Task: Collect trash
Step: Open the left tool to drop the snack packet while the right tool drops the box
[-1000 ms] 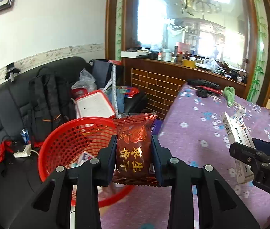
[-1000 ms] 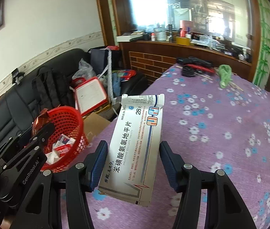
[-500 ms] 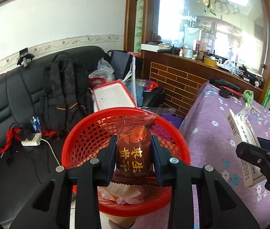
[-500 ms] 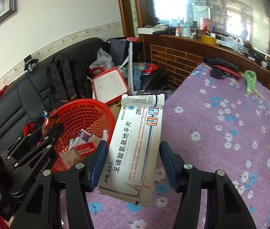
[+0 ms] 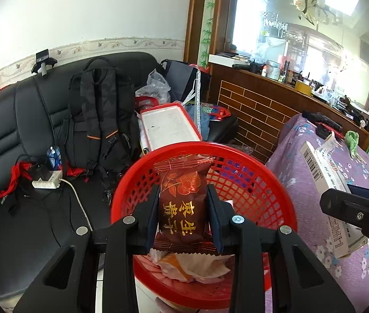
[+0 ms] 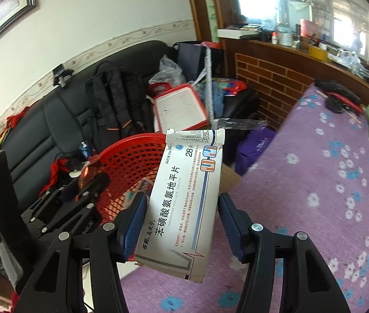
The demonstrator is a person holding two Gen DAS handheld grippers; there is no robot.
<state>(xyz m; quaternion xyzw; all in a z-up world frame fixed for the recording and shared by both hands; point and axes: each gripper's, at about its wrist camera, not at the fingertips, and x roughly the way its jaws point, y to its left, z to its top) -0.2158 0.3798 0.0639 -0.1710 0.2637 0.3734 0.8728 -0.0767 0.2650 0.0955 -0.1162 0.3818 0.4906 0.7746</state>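
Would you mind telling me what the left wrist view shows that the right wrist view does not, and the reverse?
Only the left wrist view shows the left gripper pinching the dark red snack packet directly above the red basket, and the crumpled wrappers in the basket's bottom.

Only the right wrist view shows the printed face of the medicine box between the right gripper's pads, plus the picture frame on the wall.

Both share the basket, the box, the black backpack, sofa and the purple floral tablecloth.
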